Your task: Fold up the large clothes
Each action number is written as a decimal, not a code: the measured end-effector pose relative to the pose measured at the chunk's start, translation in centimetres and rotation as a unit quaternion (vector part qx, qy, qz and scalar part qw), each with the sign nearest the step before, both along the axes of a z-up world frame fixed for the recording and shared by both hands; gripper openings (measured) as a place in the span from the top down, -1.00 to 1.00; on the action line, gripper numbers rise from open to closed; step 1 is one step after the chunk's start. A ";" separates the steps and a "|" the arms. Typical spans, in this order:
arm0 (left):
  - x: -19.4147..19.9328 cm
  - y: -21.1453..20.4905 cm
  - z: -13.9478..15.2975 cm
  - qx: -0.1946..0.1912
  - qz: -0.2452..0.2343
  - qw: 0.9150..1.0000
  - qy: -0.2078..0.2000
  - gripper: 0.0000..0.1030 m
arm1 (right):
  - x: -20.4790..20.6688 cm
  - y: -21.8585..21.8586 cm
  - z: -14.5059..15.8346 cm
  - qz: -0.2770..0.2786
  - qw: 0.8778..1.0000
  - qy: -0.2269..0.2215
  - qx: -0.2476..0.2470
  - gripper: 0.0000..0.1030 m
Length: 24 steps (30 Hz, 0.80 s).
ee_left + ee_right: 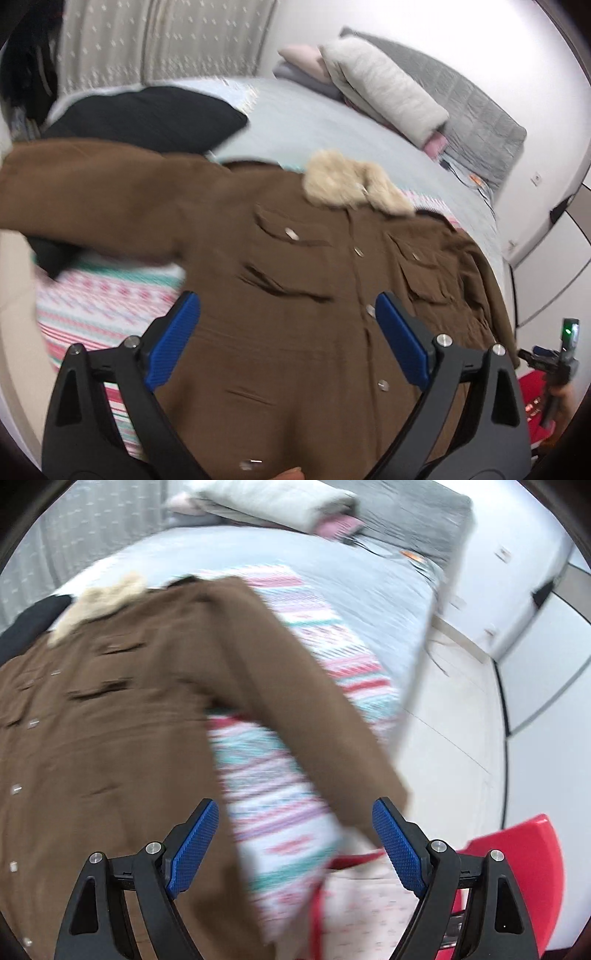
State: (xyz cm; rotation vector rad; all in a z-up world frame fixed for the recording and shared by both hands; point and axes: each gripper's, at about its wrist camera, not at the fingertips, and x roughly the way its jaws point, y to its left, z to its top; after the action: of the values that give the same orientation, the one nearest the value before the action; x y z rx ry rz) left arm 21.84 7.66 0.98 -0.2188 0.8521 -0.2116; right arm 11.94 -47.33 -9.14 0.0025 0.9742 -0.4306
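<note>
A brown buttoned coat [295, 295] with a cream fur collar [351, 184] lies front up on a patterned blanket [103, 302] on the bed. Its left sleeve [92, 203] stretches out to the left. My left gripper [288, 332] is open and empty above the coat's lower front. In the right wrist view the coat [110, 720] fills the left side, and its right sleeve [295, 701] runs down toward the bed edge. My right gripper [295, 842] is open and empty, with the sleeve's cuff just beyond its right finger [395, 842]. The right gripper [565, 350] also shows at the left view's right edge.
A black garment [147, 114] lies behind the coat. Folded pale clothes [388, 88] and a grey headboard [480, 122] are at the far end of the bed. A red chair [517, 867] stands by the bed's near right corner on the pale floor [454, 720].
</note>
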 end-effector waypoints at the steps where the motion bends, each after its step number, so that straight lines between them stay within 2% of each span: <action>1: 0.1 -0.7 -0.7 -0.003 -0.004 1.000 0.005 -0.86 | 0.3 -1.5 -0.6 -0.007 1.000 0.007 0.002 -0.68; 5: 0.7 -4.2 -4.2 -0.034 -0.028 0.999 0.009 -0.86 | 2.1 -5.1 -3.6 -0.006 0.999 0.048 0.023 -0.59; 6: 0.9 -4.8 -5.1 -0.043 -0.031 0.999 0.009 -0.86 | 2.6 -5.5 -4.1 -0.002 0.998 0.057 0.026 -0.15; 7: 1.0 -5.2 -5.9 -0.048 -0.033 0.998 0.013 -0.86 | 3.0 -6.0 -4.6 0.006 0.997 0.065 0.028 0.52; 9: 1.2 -6.0 -7.3 -0.051 -0.040 0.998 0.022 -0.86 | 3.3 -6.8 -4.0 0.016 0.997 0.068 0.027 0.77; 10: 1.3 -6.1 -7.6 -0.049 -0.042 0.998 0.025 -0.86 | 3.4 -7.2 -3.1 0.013 0.998 0.065 0.017 0.82; 11: 1.3 -6.3 -7.9 -0.043 -0.045 0.998 0.028 -0.86 | 3.5 -7.3 -2.3 0.007 0.998 0.064 0.001 0.83; 13: 1.3 -6.4 -8.1 -0.030 -0.044 0.998 0.028 -0.86 | 3.9 -8.4 1.1 -0.027 0.995 0.055 -0.074 0.84; 15: 1.3 -6.1 -8.1 -0.030 -0.040 0.998 0.028 -0.86 | 4.7 -10.2 4.5 -0.077 0.986 0.031 -0.143 0.83; 16: 1.2 -5.9 -8.2 -0.031 -0.039 0.998 0.029 -0.86 | 5.1 -11.4 6.2 -0.104 0.981 0.011 -0.163 0.80; 17: 1.2 -5.8 -8.3 -0.033 -0.037 0.998 0.030 -0.86 | 5.5 -12.6 7.5 -0.118 0.980 -0.009 -0.157 0.78; 18: 1.1 -5.6 -8.3 -0.035 -0.034 0.998 0.031 -0.86 | 5.7 -13.3 8.3 -0.124 0.982 -0.026 -0.141 0.61; 19: 1.1 -5.5 -8.4 -0.035 -0.033 0.998 0.032 -0.86 | 5.9 -14.2 9.0 -0.132 0.983 -0.041 -0.121 0.32; 20: 1.1 -5.5 -8.5 -0.035 -0.033 0.998 0.033 -0.86 | 5.9 -15.1 9.5 -0.147 0.982 -0.054 -0.103 0.12; 21: 1.1 -5.4 -8.4 -0.035 -0.034 0.998 0.033 -0.86 | 5.8 -15.9 9.9 -0.166 0.980 -0.061 -0.094 -0.23; 22: 1.1 -5.5 -8.4 -0.035 -0.035 0.998 0.032 -0.86 | 5.6 -16.2 10.0 -0.175 0.978 -0.067 -0.091 -0.40; 24: 1.0 -5.7 -8.3 -0.034 -0.040 0.998 0.031 -0.86 | 4.8 -16.7 10.0 -0.172 0.979 -0.087 -0.071 -0.44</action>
State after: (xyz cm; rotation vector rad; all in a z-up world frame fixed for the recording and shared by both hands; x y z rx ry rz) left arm 22.85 1.98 -7.33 -0.2560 0.9163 -0.3095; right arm 16.76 -64.05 0.84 0.0800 0.7698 -0.8047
